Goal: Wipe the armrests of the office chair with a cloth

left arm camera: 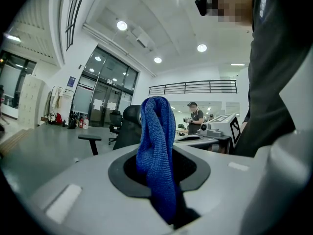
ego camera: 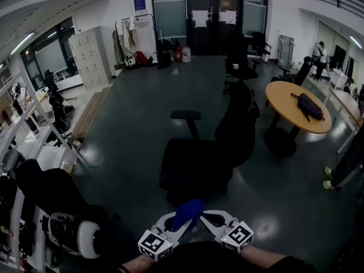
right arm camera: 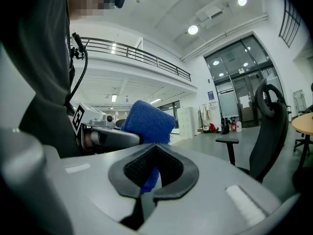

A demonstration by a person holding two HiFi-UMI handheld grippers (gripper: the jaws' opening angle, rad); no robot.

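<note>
Pinching knitted cloth (left arm camera: pixel 156 151), blue; left gripper (ego camera: pixel 169 225) (jaws together)

- I take the office chair (ego camera: pixel 210 147) as my landmark; its armrest (ego camera: pixel 186 115) stands out on its left side.
- Right of the chair stands a round bench (ego camera: pixel 287 92), with a bag (ego camera: pixel 310 106) lying on it.
- Far behind the chair are glass doors (ego camera: pixel 210 16); lockers (ego camera: pixel 91 56) stand behind it to the left.
- In front of the chair, nearest me, the cloth (ego camera: pixel 186 213) sits in the left hand-held gripper (left arm camera: pixel 157 170), just beside the right hand-held gripper (right arm camera: pixel 152 173).
</note>
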